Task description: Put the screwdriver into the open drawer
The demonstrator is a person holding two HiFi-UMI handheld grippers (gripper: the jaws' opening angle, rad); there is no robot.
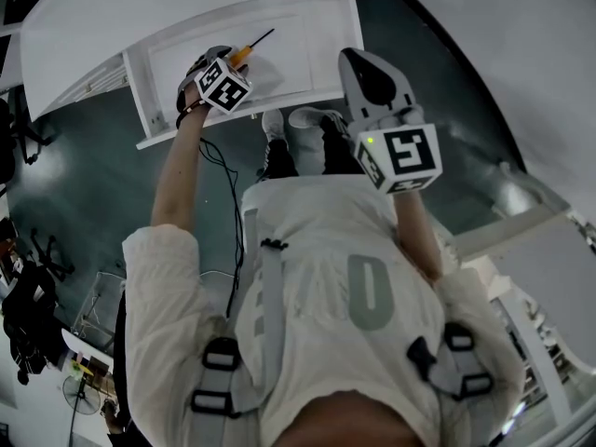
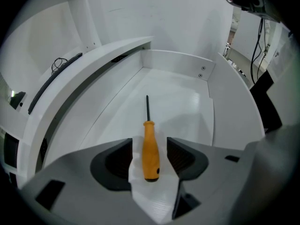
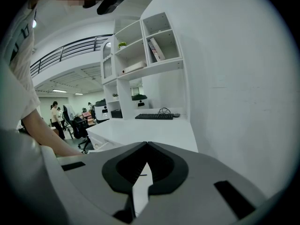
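Observation:
The screwdriver, with an orange handle and a thin black shaft, lies inside the open white drawer, shaft pointing away from me. My left gripper points steeply down over it, open; the handle sits between the pads with a gap on each side. From the head view, the left gripper hangs over the drawer and the screwdriver pokes out beyond it. My right gripper is held out in front of the body to the right of the drawer, shut and empty; its tips meet.
The drawer sticks out from a white desk. A white wall is close on the right. Farther along the desk lie a keyboard and wall shelves. My feet stand just below the drawer front. People and office chairs are far off.

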